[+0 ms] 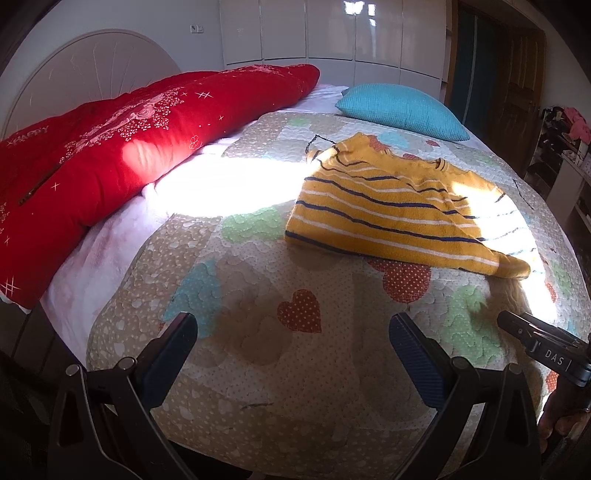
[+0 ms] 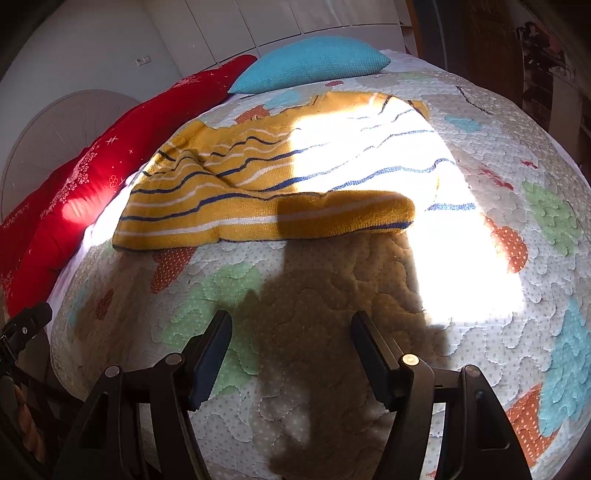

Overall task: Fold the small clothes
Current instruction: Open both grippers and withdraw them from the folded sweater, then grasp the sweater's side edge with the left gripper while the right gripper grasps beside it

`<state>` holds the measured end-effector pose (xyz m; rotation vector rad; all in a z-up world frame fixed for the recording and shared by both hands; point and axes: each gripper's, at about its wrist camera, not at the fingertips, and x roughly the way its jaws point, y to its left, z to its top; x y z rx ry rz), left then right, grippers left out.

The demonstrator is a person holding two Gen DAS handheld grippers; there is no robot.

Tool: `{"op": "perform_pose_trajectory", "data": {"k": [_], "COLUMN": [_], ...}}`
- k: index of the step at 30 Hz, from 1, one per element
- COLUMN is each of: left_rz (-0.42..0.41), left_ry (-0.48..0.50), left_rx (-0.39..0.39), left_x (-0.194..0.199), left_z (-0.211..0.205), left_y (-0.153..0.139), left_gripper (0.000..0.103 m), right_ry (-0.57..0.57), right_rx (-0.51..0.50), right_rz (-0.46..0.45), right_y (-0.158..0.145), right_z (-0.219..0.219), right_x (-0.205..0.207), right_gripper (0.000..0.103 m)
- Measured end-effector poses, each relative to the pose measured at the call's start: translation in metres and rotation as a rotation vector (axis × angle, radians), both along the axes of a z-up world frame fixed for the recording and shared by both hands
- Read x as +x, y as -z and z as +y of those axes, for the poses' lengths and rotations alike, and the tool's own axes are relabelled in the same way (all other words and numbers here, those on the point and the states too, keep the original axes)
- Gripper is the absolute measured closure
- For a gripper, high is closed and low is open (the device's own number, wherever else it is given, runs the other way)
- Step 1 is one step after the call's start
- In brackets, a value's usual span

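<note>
Nearest the lens in the left wrist view, the left gripper [image 1: 293,347] holds its two fingers [image 1: 173,354] spread wide with nothing between them, only quilt showing in the gap. In the right wrist view the right gripper [image 2: 290,354] is likewise wide apart and empty, its fingers [image 2: 212,358] above a dark shadow cast on the quilt. Each gripper shows at the edge of the other's view, and part of a hand [image 1: 557,424] appears at the lower right of the left view.

Both point down at a bed covered by a patchwork quilt [image 1: 258,369] with dotted hearts and cloud shapes in red, green and blue. Farther out, well apart from either pair of fingers, lies the yellow striped sweater [image 1: 388,206], spread roughly flat on the quilt with one sleeve folded across its near hem. A bright patch of sunlight washes out part of it.

Beyond the sweater rests a turquoise pillow [image 1: 402,110]. A long red cushion [image 1: 129,147] lies along the left side against a white headboard [image 1: 88,62]. White wardrobe doors [image 1: 332,33] stand behind.
</note>
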<state>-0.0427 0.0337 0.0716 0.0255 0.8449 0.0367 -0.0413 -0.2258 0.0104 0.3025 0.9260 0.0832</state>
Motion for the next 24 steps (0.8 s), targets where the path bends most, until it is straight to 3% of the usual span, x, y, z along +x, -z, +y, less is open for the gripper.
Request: {"op": "perform_pose_trajectory", "data": {"k": [15,17,24], "left_rz": [0.057,0.069,0.132], "left_ry": [0.024,0.039,0.062], "left_rx": [0.066,0.015,-0.315], "left_x": [0.034,0.047,0.121], "left_z": [-0.020,-0.017,0.007], "left_y": [0.026,0.030,0.055], "left_gripper": [0.000,0.000,0.000], "right_ry": [-0.050,-0.052,-0.060], "right_rx": [-0.024,-0.027,-0.064], "right_rz": [-0.072,-0.078,-0.107], "right_y": [0.009,0.011,0.016], "right_z": [-0.006,-0.007,-0.003], "right_x": [0.004,0.004,0.007], "right_gripper": [0.027,0.027,0.022]}}
